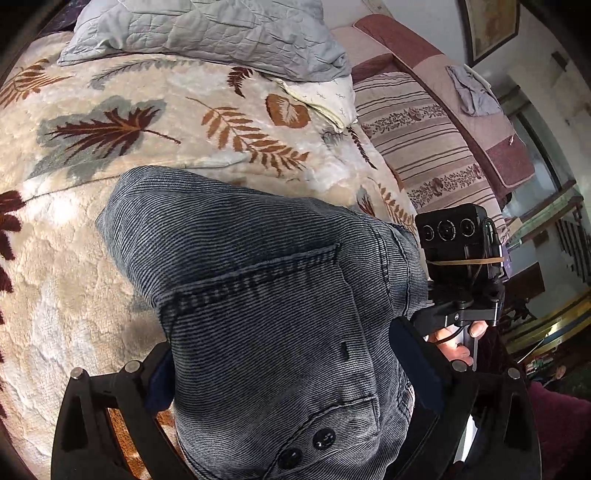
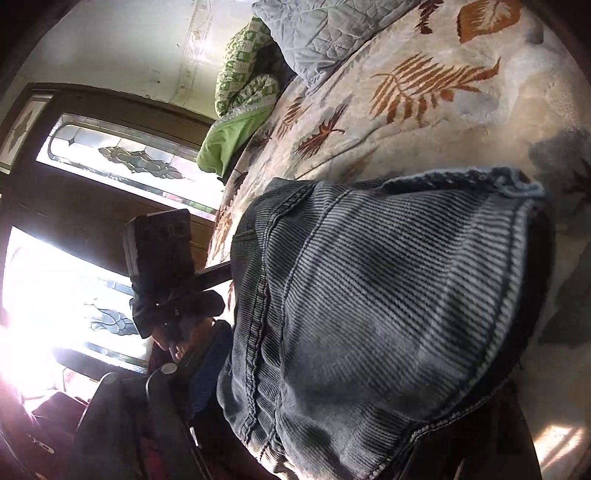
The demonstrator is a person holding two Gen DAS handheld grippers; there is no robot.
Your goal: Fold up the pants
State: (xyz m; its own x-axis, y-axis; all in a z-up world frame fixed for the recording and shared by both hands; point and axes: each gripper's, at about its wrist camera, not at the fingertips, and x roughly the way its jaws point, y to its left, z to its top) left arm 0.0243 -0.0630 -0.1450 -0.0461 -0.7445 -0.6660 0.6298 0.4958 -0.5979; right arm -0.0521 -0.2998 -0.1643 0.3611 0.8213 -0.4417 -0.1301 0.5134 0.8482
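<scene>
Left gripper (image 1: pixel 295 387) pinches bunched pants (image 1: pixel 258 277); right gripper's (image 2: pixel 332 424) grip can't be told, so fabric may slip out and the fold sag onto the blanket (image 1: pixel 92 258).

Bed blanket (image 1: pixel 110 258): open surface from 9 to 12 o'clock of the bunched pants (image 1: pixel 266 295); blocked at 12 by grey quilt (image 1: pixel 207 33), at 2 by striped cushion (image 1: pixel 417 136), at 3 by the other gripper's camera mount (image 1: pixel 458 240).
</scene>
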